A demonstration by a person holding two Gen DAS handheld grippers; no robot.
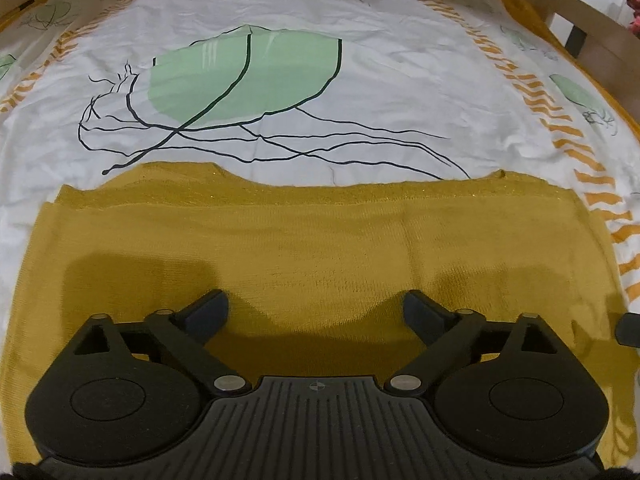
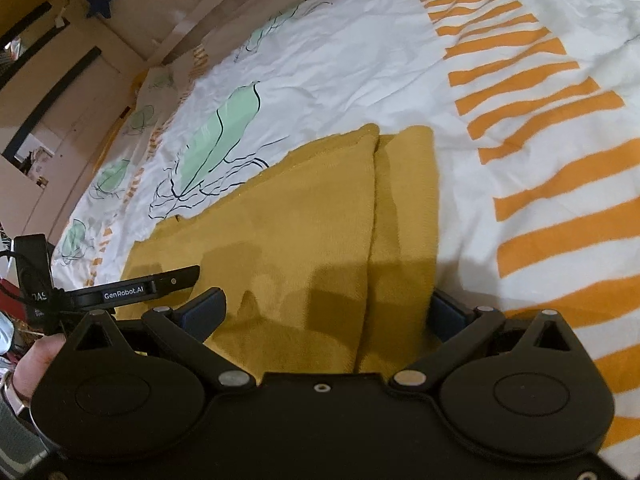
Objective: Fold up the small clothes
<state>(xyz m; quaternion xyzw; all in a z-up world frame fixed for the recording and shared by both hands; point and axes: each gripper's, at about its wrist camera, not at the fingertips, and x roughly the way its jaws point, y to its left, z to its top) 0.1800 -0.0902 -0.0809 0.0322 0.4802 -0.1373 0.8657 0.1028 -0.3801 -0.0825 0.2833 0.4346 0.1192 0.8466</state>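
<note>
On the bedsheet (image 1: pixel 400 80) lies the mustard garment (image 1: pixel 280 240), folded flat; from the left wrist, the left gripper (image 1: pixel 316 308) hovers spread wide above it, near edge hidden. From the right wrist, the right gripper (image 2: pixel 328 308) gapes empty, garment's near edge cut off.

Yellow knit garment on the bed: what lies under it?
The yellow knit garment lies flat on a white bedsheet printed with green leaves and orange stripes. The sheet shows all around it; whatever print or object lies directly beneath is covered.
</note>
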